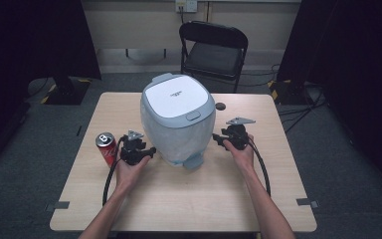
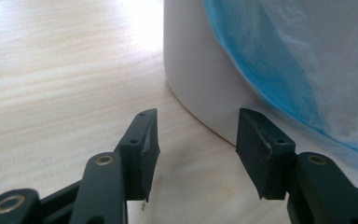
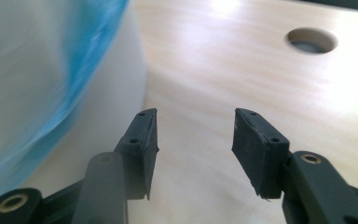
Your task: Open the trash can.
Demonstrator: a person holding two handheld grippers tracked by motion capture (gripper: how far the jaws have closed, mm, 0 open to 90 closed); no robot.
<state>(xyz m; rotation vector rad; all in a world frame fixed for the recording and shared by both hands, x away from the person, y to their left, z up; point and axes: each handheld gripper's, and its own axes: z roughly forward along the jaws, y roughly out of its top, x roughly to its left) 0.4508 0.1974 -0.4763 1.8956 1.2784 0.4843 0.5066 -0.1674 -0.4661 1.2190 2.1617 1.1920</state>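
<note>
Flanking the white pedal bin (image 1: 178, 119) mid-tabletop (image 1: 179, 199), left gripper (image 1: 138, 152) and right gripper (image 1: 235, 137) hold their fingers apart, empty. Gripper views reveal its blue liner (image 2: 270, 60); lid writing unreadable.

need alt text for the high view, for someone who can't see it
A person holds a hand-held gripper in each hand, left hand-held gripper and right hand-held gripper, either side of a white pedal bin with its lid shut, on a wooden table. A red soda can stands left of the left one.
</note>
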